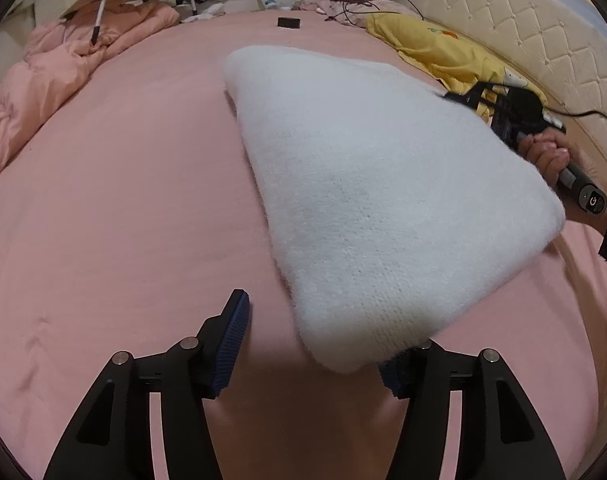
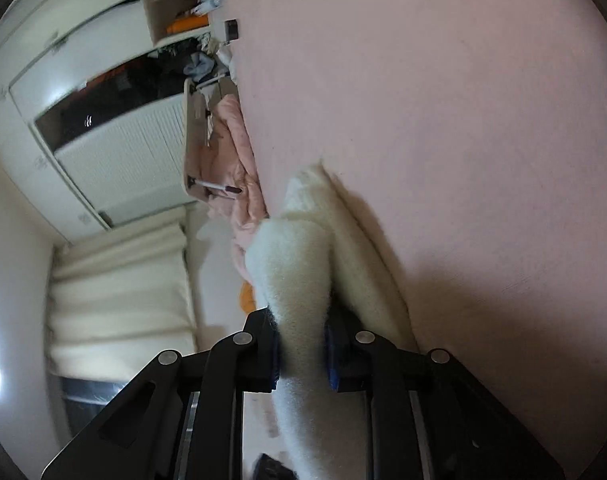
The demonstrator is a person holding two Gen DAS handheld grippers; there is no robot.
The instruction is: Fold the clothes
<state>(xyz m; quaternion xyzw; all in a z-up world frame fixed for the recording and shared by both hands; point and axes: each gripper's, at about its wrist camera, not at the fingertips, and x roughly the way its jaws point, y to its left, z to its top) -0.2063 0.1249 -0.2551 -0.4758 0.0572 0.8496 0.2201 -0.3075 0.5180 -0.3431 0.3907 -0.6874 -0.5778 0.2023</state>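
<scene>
The right claw [image 2: 301, 354], rolled onto its side in its own view, is clamped on a thick fold of the white fluffy garment [image 2: 299, 280], both blue pads pressed into the pile. From that grip the knit runs forward and away across the pink bed sheet [image 2: 443, 120], a second layer lying flat beneath the raised fold.

The left claw [image 1: 315, 344] stands about half open, its left pad [image 1: 233, 344] bare above the sheet; the near corner of the white fluffy garment [image 1: 363, 200] droops between the fingers and covers the right one, and no pinch is visible. From this claw the garment's long axis slants ahead and to the right, one end near the left claw's right finger, the broad far edge reaching toward the middle of the bed.

At the garment's right edge a person's hand [image 1: 547, 156] grips the right claw's handle. Beyond it lie a yellow cloth [image 1: 435, 48] and the tufted cream headboard [image 1: 543, 48]; far left, a bunched pink quilt [image 1: 63, 76].
</scene>
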